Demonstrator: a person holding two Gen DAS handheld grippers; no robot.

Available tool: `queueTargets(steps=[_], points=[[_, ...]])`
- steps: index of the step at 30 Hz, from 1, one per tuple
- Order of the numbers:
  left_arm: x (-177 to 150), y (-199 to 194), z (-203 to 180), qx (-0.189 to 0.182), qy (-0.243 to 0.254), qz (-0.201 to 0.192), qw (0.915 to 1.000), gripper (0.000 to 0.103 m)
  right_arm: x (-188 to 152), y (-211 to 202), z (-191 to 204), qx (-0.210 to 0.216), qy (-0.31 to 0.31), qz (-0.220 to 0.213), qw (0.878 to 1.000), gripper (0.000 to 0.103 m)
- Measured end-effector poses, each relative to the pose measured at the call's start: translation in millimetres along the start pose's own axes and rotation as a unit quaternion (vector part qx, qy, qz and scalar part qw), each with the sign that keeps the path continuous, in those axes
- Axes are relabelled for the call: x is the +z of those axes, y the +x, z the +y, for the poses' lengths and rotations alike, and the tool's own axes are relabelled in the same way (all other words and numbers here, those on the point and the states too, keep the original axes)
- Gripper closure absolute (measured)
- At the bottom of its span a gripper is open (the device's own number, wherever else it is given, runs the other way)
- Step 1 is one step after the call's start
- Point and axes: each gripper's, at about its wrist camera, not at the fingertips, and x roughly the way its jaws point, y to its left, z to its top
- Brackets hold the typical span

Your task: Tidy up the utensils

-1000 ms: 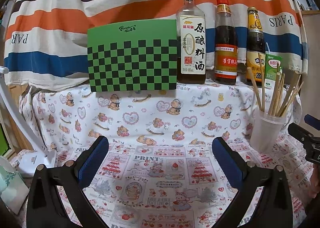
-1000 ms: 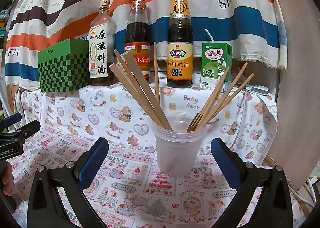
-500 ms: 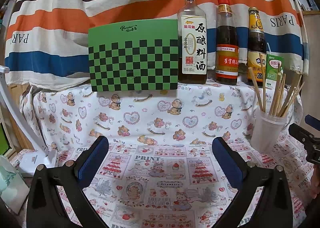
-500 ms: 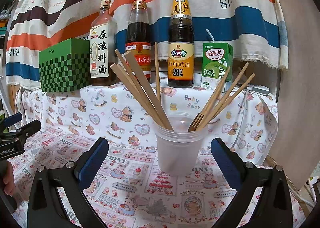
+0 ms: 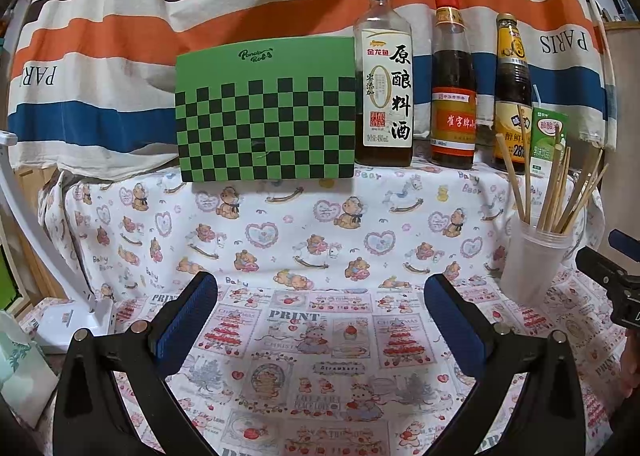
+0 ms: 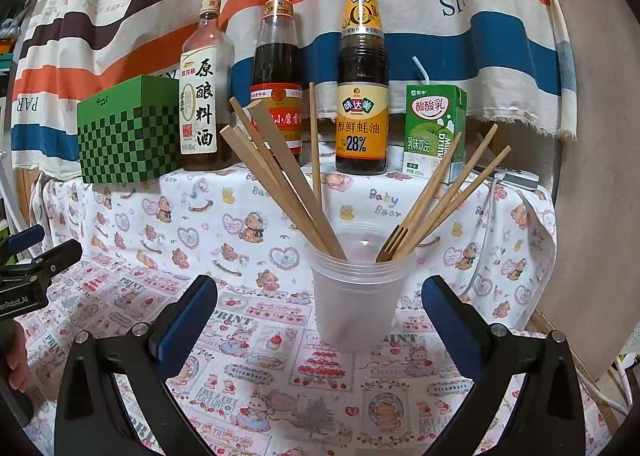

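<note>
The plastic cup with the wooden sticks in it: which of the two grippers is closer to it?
Right. The right gripper faces the plastic cup head-on, its open fingers either side of it. The left gripper points at bare cloth, with the cup off to its right.

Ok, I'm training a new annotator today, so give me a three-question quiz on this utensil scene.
1. True or false: the right claw is shut on the plastic cup.
2. What stands directly right of the green checkered box? A) milk carton B) cooking wine bottle C) red-capped bottle
3. Fill in: the wooden utensils stand in the ____.

Key:
1. False; its fingers are spread wide, with the cup ahead between them.
2. B, the cooking wine bottle.
3. Plastic cup.

The left claw is open too.
</note>
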Motion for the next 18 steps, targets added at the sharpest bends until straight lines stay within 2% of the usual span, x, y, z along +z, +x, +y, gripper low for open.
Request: queueTargets(steps=[18], points=[[-0.1, 1.3, -1.0, 0.0, 0.001, 0.003, 1.0, 0.0, -0.4, 0.5, -1.8, -0.002, 0.002, -0.001, 1.0, 0.0]])
